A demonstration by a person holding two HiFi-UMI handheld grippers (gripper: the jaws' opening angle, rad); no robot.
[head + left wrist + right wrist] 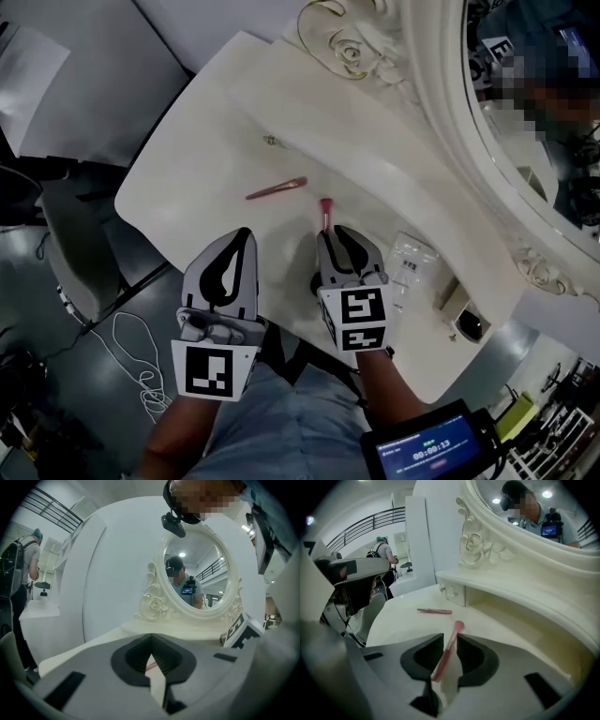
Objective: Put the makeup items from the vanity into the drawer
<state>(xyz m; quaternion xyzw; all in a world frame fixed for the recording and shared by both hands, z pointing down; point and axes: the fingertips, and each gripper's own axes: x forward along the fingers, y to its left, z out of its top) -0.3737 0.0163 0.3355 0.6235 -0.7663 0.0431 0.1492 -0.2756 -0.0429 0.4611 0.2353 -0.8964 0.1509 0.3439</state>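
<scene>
A pink makeup brush [324, 210] lies between the fingers of my right gripper [336, 232], its head sticking out past the tips over the cream vanity top [206, 169]. In the right gripper view the jaws stand a little wider than the brush [458, 626], so the right gripper [450, 637] is open around it. A slim pink stick [277, 189] lies farther back on the top, also seen as the stick [434, 611]. My left gripper [246, 234] hovers at the table's near edge, shut and empty, and the left gripper [151, 637] faces the mirror.
An ornate oval mirror [525, 103] rises at the back on a raised shelf with a small drawer knob [270, 142]. A clear packet [411, 267] and a small dark-topped item [466, 323] lie to the right. A person stands far left in both gripper views.
</scene>
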